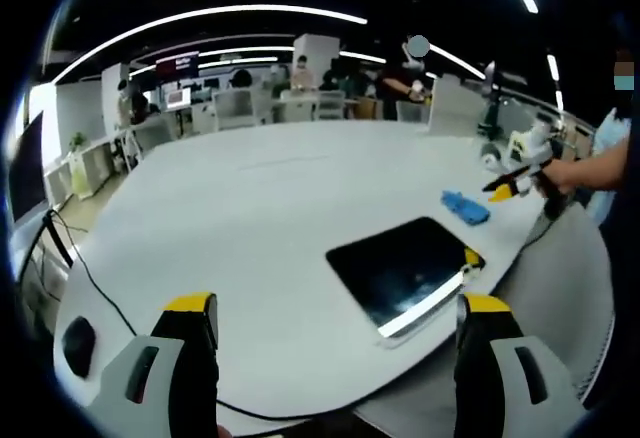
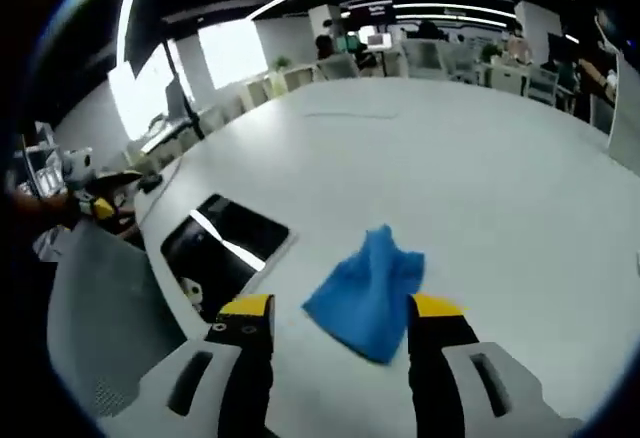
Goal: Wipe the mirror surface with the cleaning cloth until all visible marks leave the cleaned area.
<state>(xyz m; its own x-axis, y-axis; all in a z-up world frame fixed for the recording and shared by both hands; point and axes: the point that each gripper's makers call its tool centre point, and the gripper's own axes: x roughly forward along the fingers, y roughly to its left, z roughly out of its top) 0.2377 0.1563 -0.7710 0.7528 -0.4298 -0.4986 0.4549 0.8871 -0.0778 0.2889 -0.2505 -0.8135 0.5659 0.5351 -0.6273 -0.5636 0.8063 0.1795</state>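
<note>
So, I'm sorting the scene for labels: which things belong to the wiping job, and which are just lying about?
Job: mirror, cloth, right gripper, left gripper.
Lying about: black cable, black mouse-like thing, background chairs.

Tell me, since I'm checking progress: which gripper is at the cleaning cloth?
The right gripper: its open jaws flank the blue cleaning cloth. The left gripper hangs open short of the mirror.

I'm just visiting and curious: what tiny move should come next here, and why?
Probably ease the right gripper forward and shut its fingers on the cloth. The cloth lies bunched on the table between the open fingers, not yet held, and the mirror beside it is still unwiped.
</note>
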